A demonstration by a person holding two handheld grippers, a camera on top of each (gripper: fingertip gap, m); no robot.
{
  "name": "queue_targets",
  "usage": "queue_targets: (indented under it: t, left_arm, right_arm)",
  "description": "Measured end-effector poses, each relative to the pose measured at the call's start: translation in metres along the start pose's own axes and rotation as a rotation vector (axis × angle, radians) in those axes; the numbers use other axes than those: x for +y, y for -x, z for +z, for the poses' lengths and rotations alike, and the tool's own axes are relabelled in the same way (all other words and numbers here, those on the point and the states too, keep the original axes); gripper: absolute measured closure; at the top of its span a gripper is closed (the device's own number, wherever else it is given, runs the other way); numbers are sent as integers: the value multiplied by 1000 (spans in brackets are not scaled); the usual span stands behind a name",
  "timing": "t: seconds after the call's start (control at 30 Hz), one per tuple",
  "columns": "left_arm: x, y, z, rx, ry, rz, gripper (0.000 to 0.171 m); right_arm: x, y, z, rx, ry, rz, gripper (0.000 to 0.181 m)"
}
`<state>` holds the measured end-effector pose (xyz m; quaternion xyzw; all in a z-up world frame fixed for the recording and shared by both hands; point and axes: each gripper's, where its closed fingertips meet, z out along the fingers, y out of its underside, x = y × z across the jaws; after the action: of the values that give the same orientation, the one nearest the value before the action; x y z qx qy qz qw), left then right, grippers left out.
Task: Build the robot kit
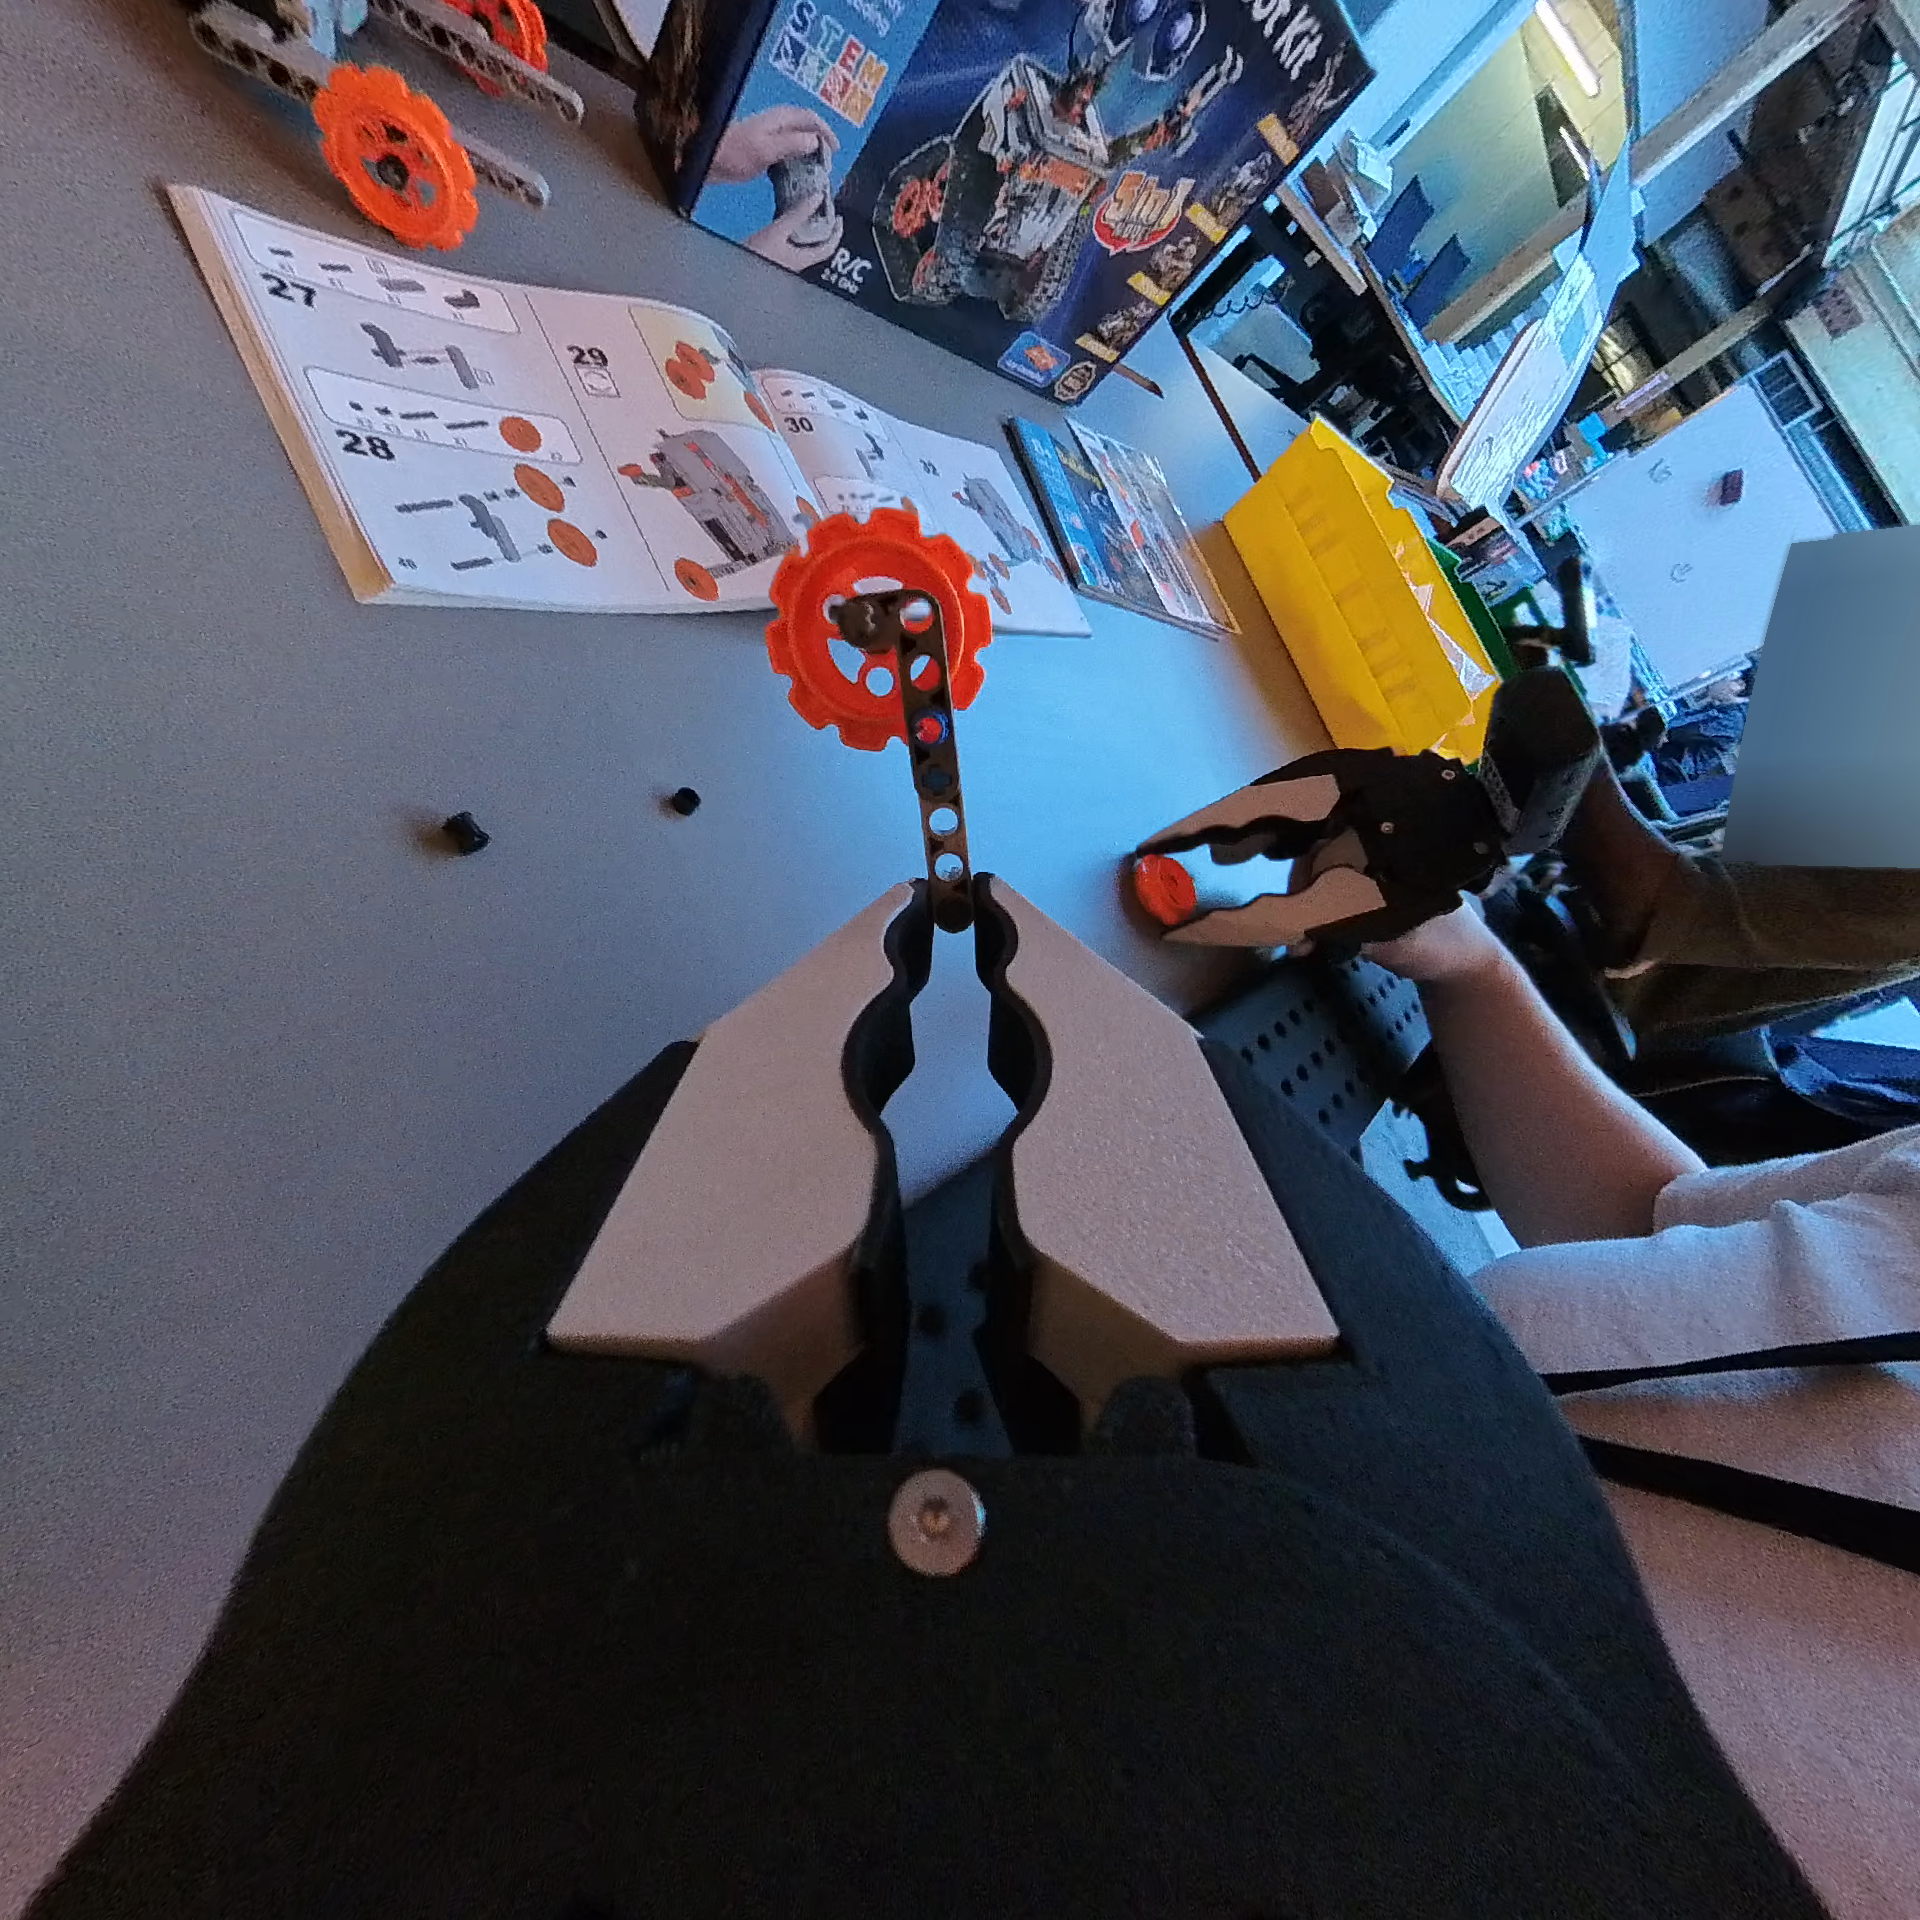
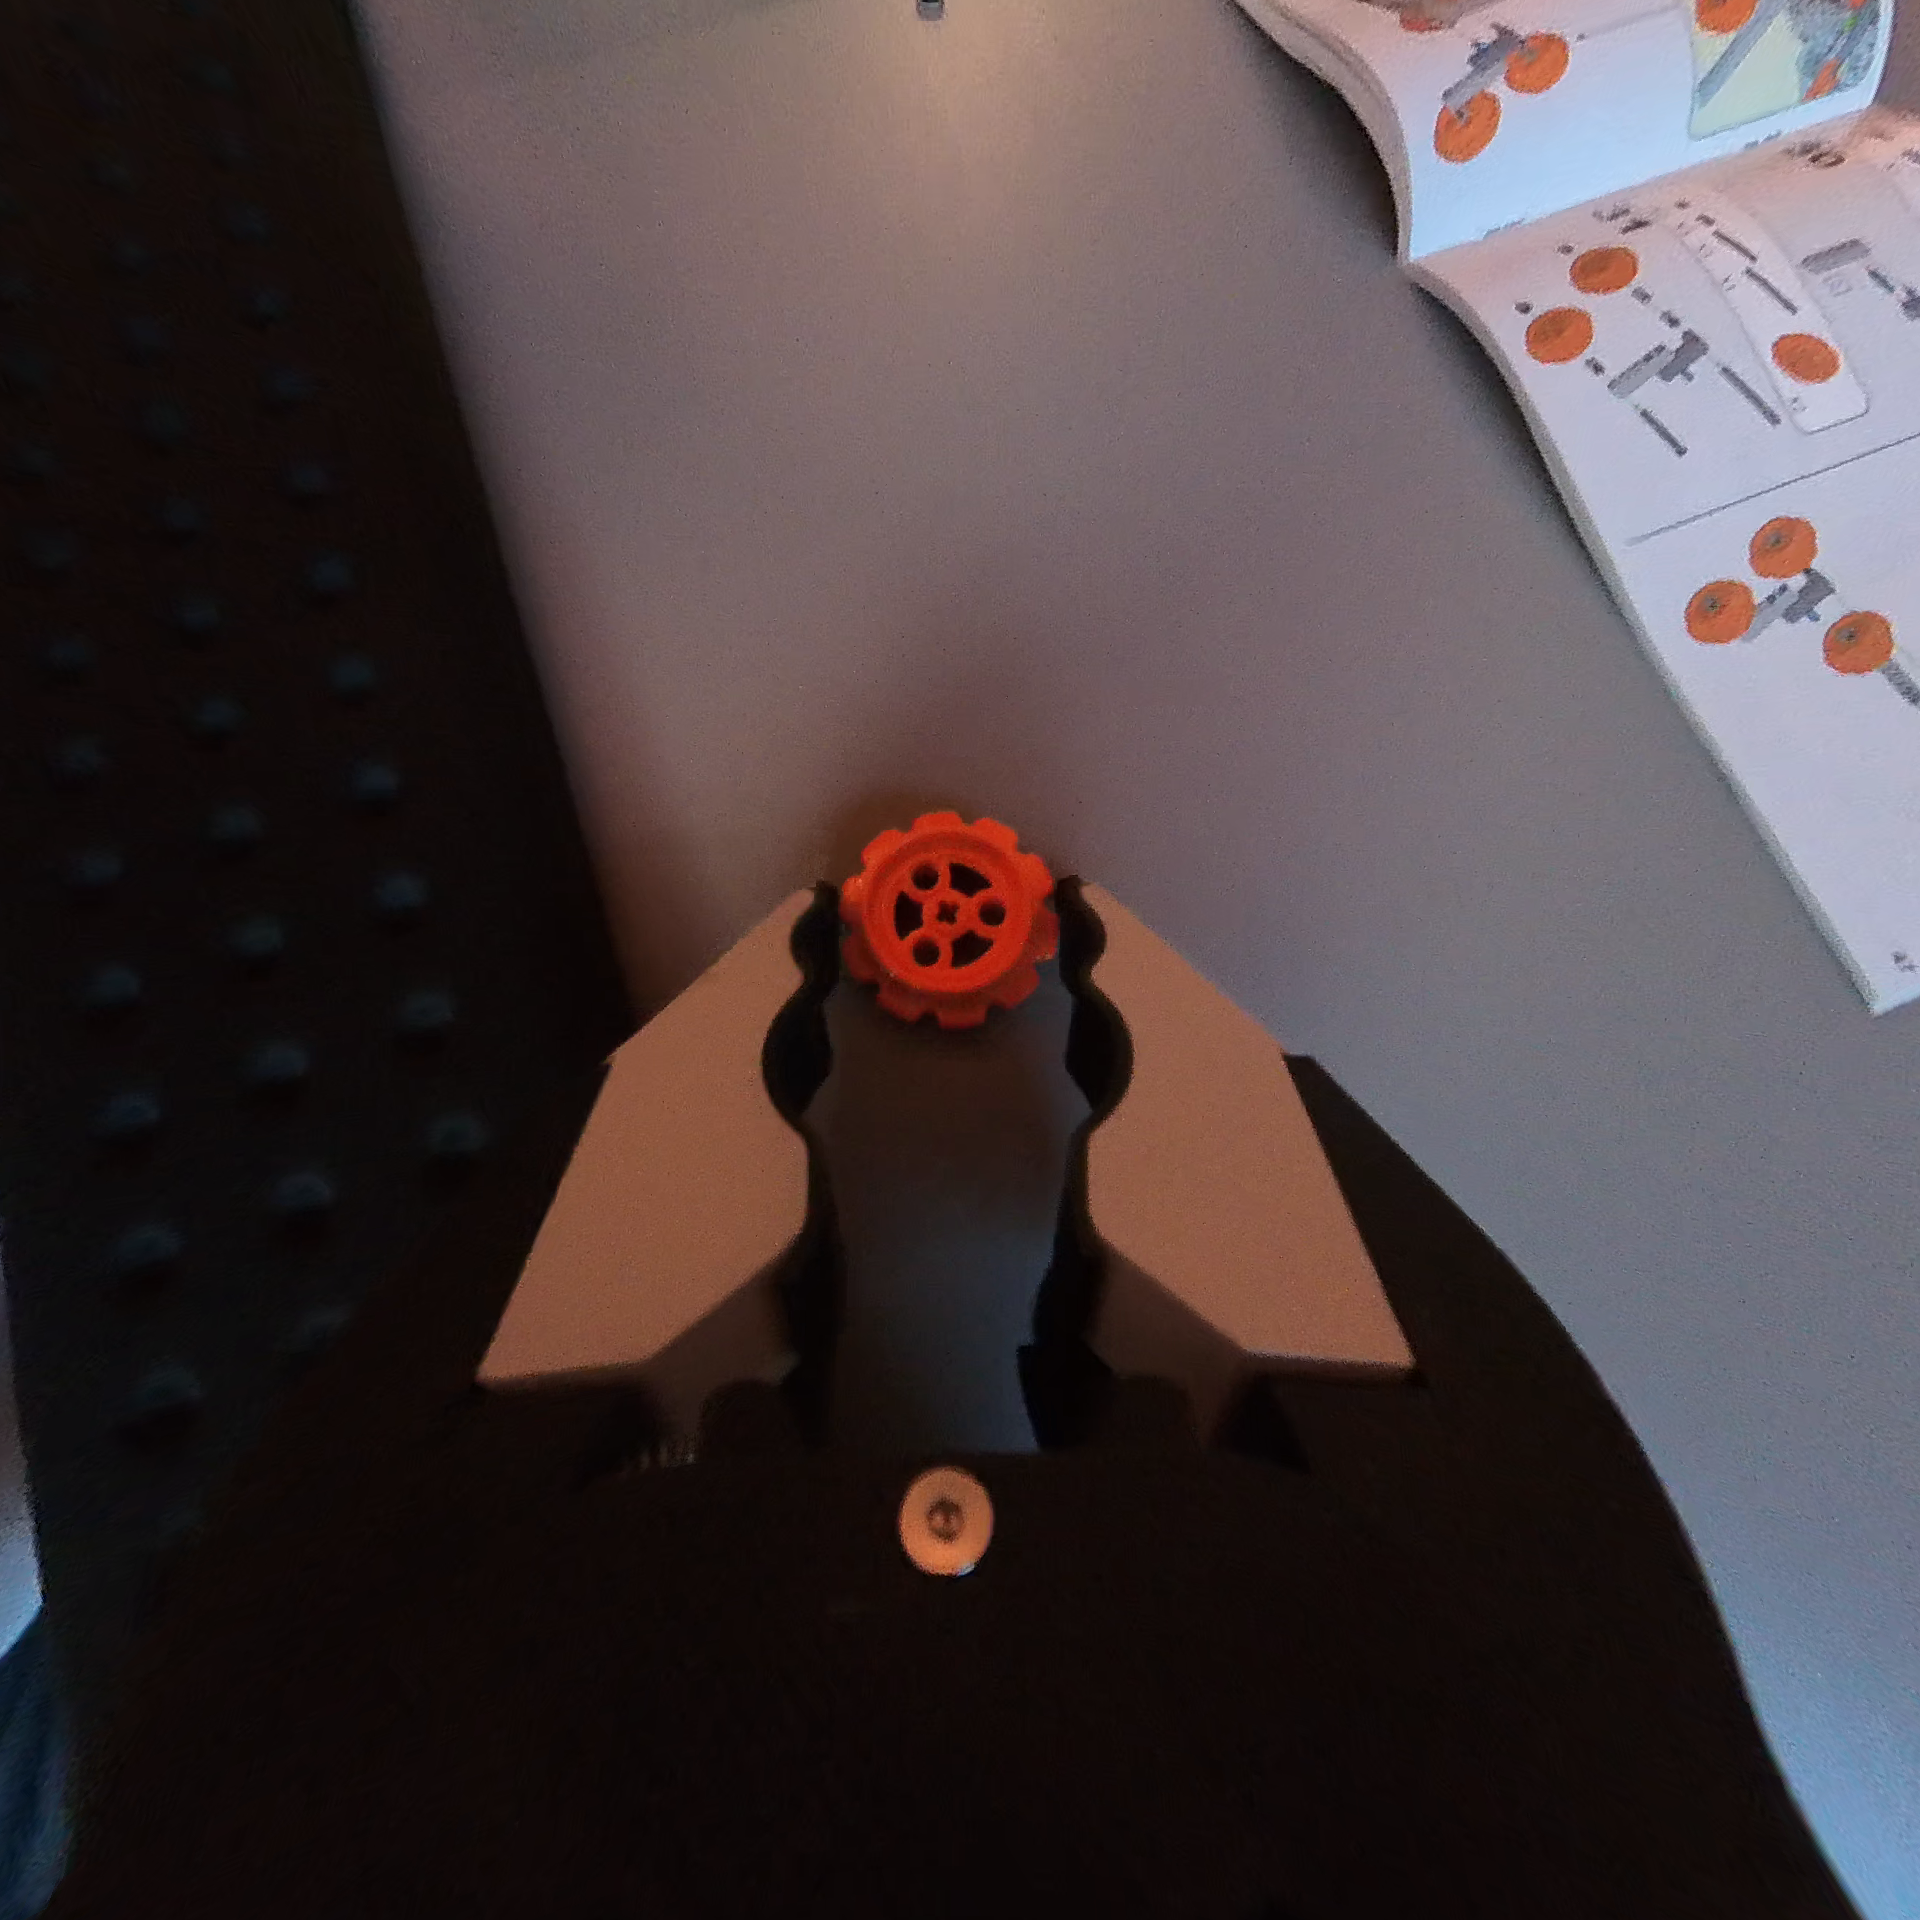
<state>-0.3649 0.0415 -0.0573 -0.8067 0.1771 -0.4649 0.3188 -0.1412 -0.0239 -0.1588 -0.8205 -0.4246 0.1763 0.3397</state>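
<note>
My left gripper (image 1: 951,896) is shut on the near end of a thin dark beam with holes (image 1: 940,774), held above the grey table (image 1: 312,935). An orange toothed wheel (image 1: 878,639) is fixed at the beam's far end. My right gripper (image 2: 945,914) is closed around a second orange toothed wheel (image 2: 940,920) that lies on the table, its fingertips touching the wheel's two sides. In the left wrist view the right gripper (image 1: 1158,899) shows at the right with that wheel (image 1: 1162,888) at its tips, held by a person's hand (image 1: 1423,945).
An open instruction booklet (image 1: 582,457) lies behind the held wheel; it also shows in the right wrist view (image 2: 1714,416). Two small black pins (image 1: 464,833) (image 1: 684,800) lie on the table. A kit box (image 1: 997,177), a partly built model with orange wheels (image 1: 395,135) and a yellow bin (image 1: 1361,582) stand farther back. The left gripper's tips are roughly 25 cm from the right gripper's.
</note>
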Motion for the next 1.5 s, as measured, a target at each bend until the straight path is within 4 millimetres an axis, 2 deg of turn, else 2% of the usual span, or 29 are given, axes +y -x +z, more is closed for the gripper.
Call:
queue_targets:
  t: [0.07,0.13,0.2,0.27,0.33,0.37,0.5,0.6,0.67,0.77,0.9,1.0,1.13,1.2,1.27,1.33,1.37,1.43,1.5]
  left_arm:
    - [-3,1,-1,-1,-13,2,167]
    - [-5,2,-1,3,-24,-9,167]
    - [-7,1,-1,13,-31,-15,167]
    - [-8,0,-4,7,-33,-6,167]
    - [-10,0,-8,-4,-41,0,167]
    - [-12,-1,-11,-6,-49,-1,167]
    - [-15,-6,-20,-10,-72,0,167]
    - [-13,-9,-26,-22,-77,6,167]
    - [-13,-10,-31,-30,-80,5,167]
    - [-15,-8,-40,-46,-100,4,167]
    - [-18,-5,-48,-55,-122,-8,167]
    - [-16,-5,-51,-60,-120,-8,167]
    - [-14,-3,-50,-55,-115,-12,167]
    - [-15,-3,-49,-49,-118,-18,167]
    - [-15,-4,-47,-38,-115,-20,167]
    - [-13,-8,-43,-19,-106,-19,167]
    - [-12,-10,-42,-9,-98,-15,167]
    - [-8,-15,-39,9,-77,-1,167]
    - [-5,-19,-37,29,-62,5,167]
  right_arm:
    - [-9,-7,7,39,-29,-23,140]
    - [-16,-7,17,3,-31,1,139]
    - [-29,-17,21,35,-7,-1,133]
    - [-77,-9,21,12,-137,-91,127]
    - [-122,16,33,-110,-235,-183,160]
    - [-133,25,47,-161,-222,-240,163]
    - [-143,14,114,-168,-24,-475,157]
    - [-159,9,139,-211,-32,-567,157]
    - [-168,12,148,-294,-40,-544,157]
    - [-193,18,162,-356,-85,-503,158]
    - [-209,22,188,-373,-54,-439,162]
    - [-213,29,194,-407,-23,-368,157]
    - [-207,33,204,-375,7,-419,158]
    - [-206,41,203,-415,8,-445,174]
    - [-204,40,195,-419,5,-486,174]
    - [-190,45,163,-501,10,-563,175]
    - [-176,37,142,-509,32,-650,174]
    - [-138,8,100,-500,118,-863,174]
    - [-103,-21,63,-504,223,-979,175]
